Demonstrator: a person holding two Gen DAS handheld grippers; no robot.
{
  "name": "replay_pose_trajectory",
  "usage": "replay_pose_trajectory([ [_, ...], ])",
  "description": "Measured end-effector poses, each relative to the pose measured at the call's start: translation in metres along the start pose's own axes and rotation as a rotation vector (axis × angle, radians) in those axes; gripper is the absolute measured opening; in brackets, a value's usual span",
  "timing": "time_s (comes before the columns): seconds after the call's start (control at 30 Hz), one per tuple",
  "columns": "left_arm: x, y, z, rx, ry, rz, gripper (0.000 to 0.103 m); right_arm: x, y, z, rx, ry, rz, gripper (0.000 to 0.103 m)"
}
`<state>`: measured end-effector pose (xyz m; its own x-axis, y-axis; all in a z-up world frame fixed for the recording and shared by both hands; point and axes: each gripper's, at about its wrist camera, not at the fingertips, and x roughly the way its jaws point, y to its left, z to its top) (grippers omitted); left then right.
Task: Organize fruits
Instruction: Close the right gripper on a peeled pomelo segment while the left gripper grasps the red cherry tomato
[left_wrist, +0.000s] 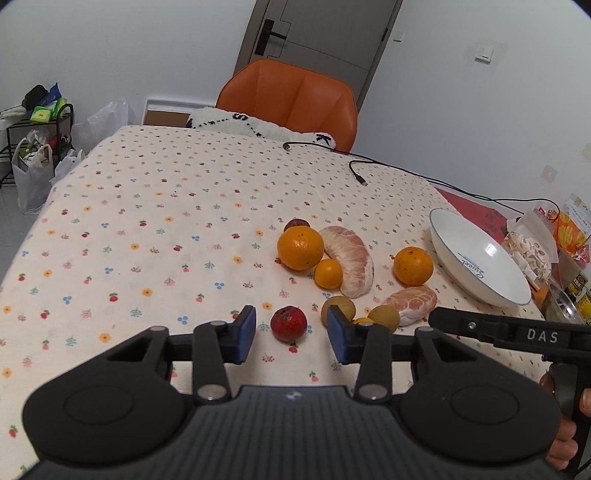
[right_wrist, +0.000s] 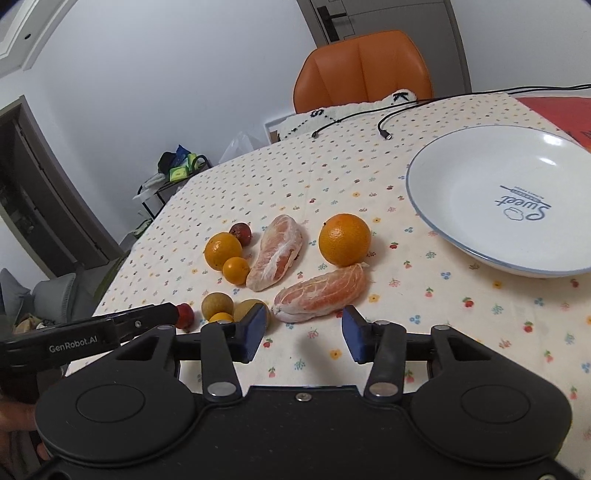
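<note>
The left gripper (left_wrist: 291, 334) hovered low over the floral tablecloth (left_wrist: 147, 221) with its blue pads spread apart and nothing between them; a small red fruit (left_wrist: 288, 324) lay on the cloth just ahead of the gap. The right gripper (right_wrist: 304, 334) was likewise spread and empty, and a peeled pomelo segment (right_wrist: 319, 295) lay just in front of its pads.

The fruits lay loose on the cloth, near the left of the white bowl (right_wrist: 443, 192). A second, longer pomelo segment (right_wrist: 275, 253) lay between a large orange (right_wrist: 222, 250) and another large orange (right_wrist: 344, 239). A small orange (right_wrist: 236, 270) touched the first large orange, and a dark red fruit (right_wrist: 241, 233) sat behind it. Two brownish round fruits (left_wrist: 338, 310) lay near the pads.

The bowl, blue-rimmed, was empty and bore the printed word "Sweet" inside. The body of the right gripper read "DAS" in the left wrist view; the left gripper's body read "GenRobot.AI" in the right wrist view.

An orange chair (left_wrist: 291, 96) stood behind the table, and two black cables (left_wrist: 369, 162) ran across the far edge
</note>
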<state>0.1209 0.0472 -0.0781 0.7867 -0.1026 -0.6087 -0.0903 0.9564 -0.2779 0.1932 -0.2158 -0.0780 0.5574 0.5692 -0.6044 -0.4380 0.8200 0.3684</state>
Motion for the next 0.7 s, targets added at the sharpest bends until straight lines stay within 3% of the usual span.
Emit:
replay_pose_trajectory([
  [0.37, 0.014, 0.002, -0.002, 0.001, 0.012, 0.003, 0.041, 0.018, -0.005, 0.008, 0.034, 0.003, -0.026, 0.047],
  [0.53, 0.019, 0.002, -0.001, 0.007, 0.008, -0.006, 0.024, 0.023, -0.003, 0.01, 0.009, -0.008, -0.057, 0.041],
  [0.7, 0.017, 0.003, 0.0, 0.007, -0.003, -0.012, 0.022, 0.02, -0.008, 0.01, 0.011, -0.006, -0.045, 0.034],
])
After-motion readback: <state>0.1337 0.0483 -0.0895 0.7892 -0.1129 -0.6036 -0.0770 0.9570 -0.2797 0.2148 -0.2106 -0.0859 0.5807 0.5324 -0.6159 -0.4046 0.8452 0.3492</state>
